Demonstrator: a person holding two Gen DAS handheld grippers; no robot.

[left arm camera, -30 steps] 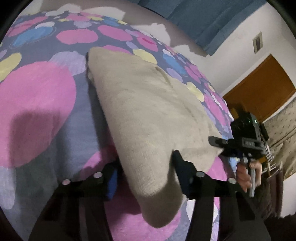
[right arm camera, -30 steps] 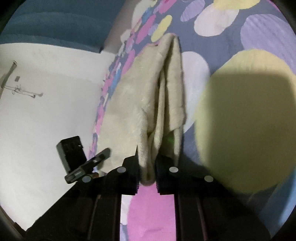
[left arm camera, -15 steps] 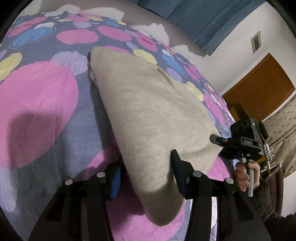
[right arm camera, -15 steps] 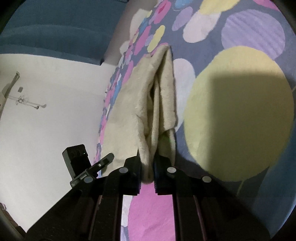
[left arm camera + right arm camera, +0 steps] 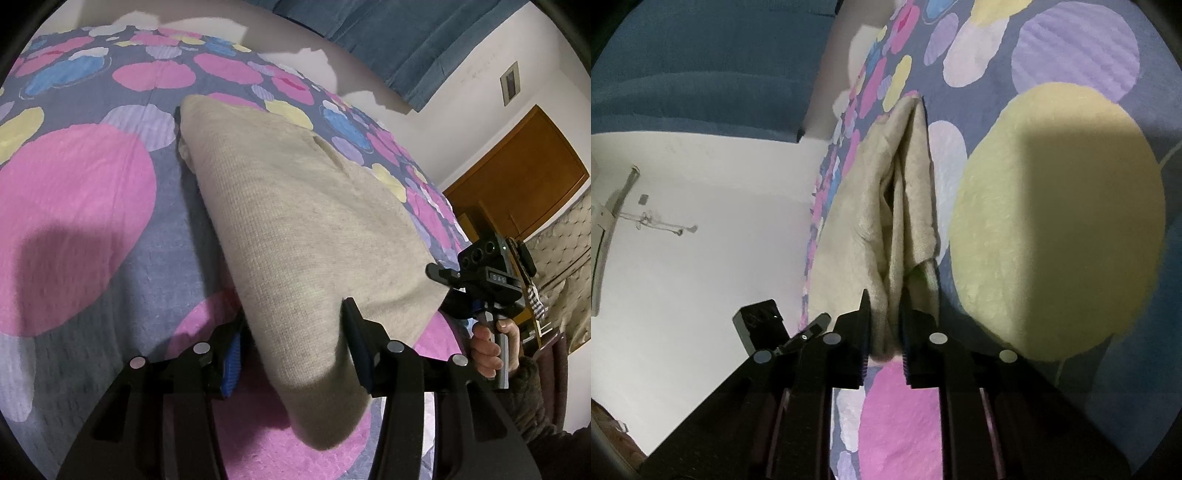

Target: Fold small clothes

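While hidden elsewhere, hand [image 5: 491,350] shows left.

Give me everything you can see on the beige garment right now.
The beige garment is a soft knit with a fleecy inner face, doubled into layers, lying long across the spotted bedspread. The left gripper brackets its near end. The right gripper has a bunched corner between its jaws, which are opening.
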